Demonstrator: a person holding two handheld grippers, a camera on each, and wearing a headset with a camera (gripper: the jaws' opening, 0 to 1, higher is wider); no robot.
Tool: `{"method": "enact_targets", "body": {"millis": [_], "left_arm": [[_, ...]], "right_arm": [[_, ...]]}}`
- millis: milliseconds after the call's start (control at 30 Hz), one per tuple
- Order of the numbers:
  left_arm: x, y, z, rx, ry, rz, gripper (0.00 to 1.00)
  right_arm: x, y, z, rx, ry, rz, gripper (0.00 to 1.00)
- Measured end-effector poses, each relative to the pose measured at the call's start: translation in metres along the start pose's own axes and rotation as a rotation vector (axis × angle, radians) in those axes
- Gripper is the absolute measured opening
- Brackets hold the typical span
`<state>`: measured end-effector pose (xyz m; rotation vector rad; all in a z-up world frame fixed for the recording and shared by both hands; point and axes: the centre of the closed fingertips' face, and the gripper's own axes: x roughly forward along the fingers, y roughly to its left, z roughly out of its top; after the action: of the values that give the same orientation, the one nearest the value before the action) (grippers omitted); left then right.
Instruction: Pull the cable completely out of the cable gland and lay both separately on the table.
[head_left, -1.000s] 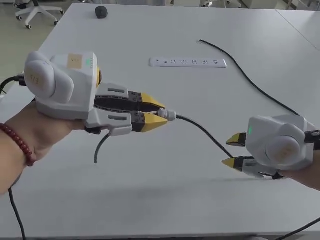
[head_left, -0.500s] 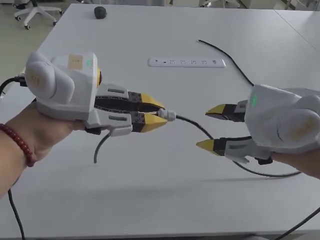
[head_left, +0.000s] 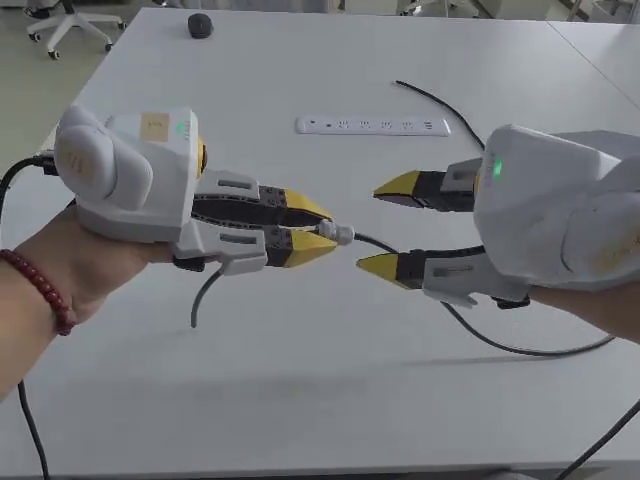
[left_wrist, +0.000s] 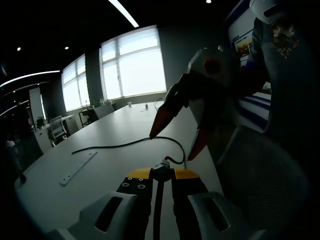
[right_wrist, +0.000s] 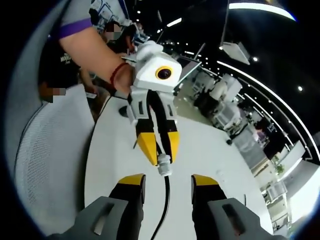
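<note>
Head view: left gripper (head_left: 318, 230) was held above the white table (head_left: 300, 380), jaws clamped on the cable gland (head_left: 337, 234), which stuck out just past the yellow tips. Black cable (head_left: 500, 345) left the gland toward the right, passed under the right gripper (head_left: 385, 225) and curved along the table; a short tail hung below the left gripper. Right gripper's jaws were spread wide, tips near the gland, not touching it. Power strip (head_left: 372, 126) lay further back.

Left gripper view: own jaws closed around the gland (left_wrist: 161, 170), cable (left_wrist: 120, 145) arcing from it over the tabletop. Right gripper (left_wrist: 175, 141) faced in, jaws apart, just beyond the gland. Power strip (left_wrist: 77, 168) at left.

Right gripper view: own jaws (right_wrist: 167, 182) parted, cable (right_wrist: 165, 200) running down between them, contact with either pad unclear. Left gripper (right_wrist: 160, 150) pointed in, pinching the gland (right_wrist: 164, 165) just above the gap.
</note>
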<state>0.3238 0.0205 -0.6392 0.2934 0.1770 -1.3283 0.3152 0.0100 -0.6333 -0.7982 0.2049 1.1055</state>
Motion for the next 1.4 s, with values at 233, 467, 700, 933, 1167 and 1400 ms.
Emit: {"method": "enact_targets", "body": {"millis": [233, 467, 700, 933, 1167, 1400], "left_arm": [[0.002, -0.003, 0.002, 0.003, -0.004, -0.008, 0.15], [0.004, -0.006, 0.003, 0.004, -0.006, -0.015, 0.15], [0.005, -0.006, 0.003, 0.003, -0.007, -0.016, 0.15], [0.005, -0.008, 0.002, 0.003, -0.004, -0.022, 0.15], [0.005, -0.011, 0.002, 0.014, 0.001, -0.036, 0.15], [0.0, -0.009, -0.002, 0.014, 0.01, -0.033, 0.15]], "right_arm": [[0.008, 0.004, -0.01, -0.041, 0.043, 0.022, 0.31], [0.011, 0.005, -0.016, -0.032, 0.061, 0.036, 0.33], [0.011, 0.009, -0.018, -0.055, 0.075, 0.052, 0.07], [0.011, 0.006, -0.019, -0.079, 0.082, 0.047, 0.0], [0.013, 0.008, -0.021, -0.097, 0.09, 0.062, 0.0], [0.007, 0.005, -0.048, -0.117, 0.166, 0.053, 0.0]]}}
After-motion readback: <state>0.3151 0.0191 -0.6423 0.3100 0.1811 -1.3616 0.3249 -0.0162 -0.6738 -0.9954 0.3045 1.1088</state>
